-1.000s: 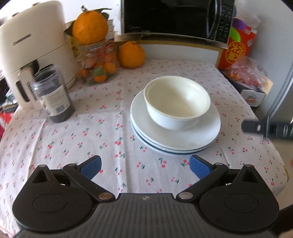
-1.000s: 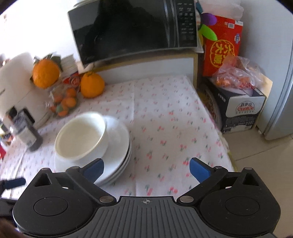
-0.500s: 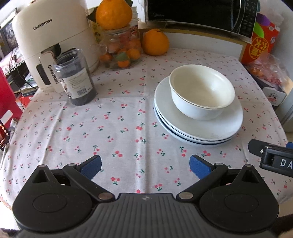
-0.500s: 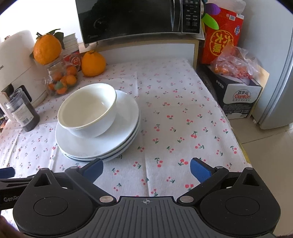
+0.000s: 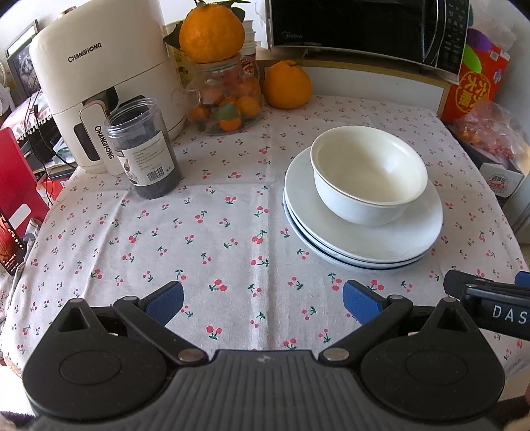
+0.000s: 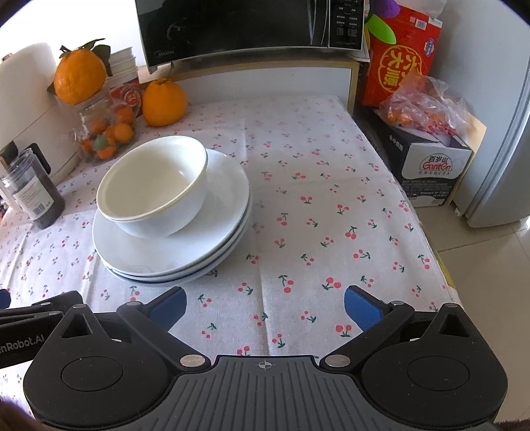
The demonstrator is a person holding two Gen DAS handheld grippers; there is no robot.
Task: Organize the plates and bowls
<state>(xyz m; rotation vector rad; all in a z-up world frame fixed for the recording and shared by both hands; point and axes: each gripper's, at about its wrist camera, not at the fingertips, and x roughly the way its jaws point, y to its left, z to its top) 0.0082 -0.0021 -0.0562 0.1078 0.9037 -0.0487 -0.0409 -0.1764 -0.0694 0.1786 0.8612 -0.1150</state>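
Observation:
White bowls (image 5: 369, 179) (image 6: 155, 189) sit nested on a stack of white plates (image 5: 374, 242) (image 6: 198, 245) on the cherry-print tablecloth. My left gripper (image 5: 263, 300) is open over the cloth near the table's front edge, left of and nearer than the stack, holding nothing. My right gripper (image 6: 265, 305) is also open and holds nothing, nearer than the stack and to its right. Each wrist view catches the other gripper at its edge: the right one (image 5: 490, 305) and the left one (image 6: 29, 318).
A white air fryer (image 5: 106, 86), a dark jar (image 5: 145, 149), a glass jar of small fruit (image 5: 228, 99) with an orange (image 5: 212, 31) on top and another orange (image 5: 286, 84) stand at the back left. A microwave (image 6: 251, 26) sits behind. Boxes (image 6: 427, 159) stand off the table's right edge.
Both grippers have drawn back towards the front edge of the table, so the stack looks farther away. The left view has swung leftwards, showing more of the air fryer. Bowls and plates stayed put.

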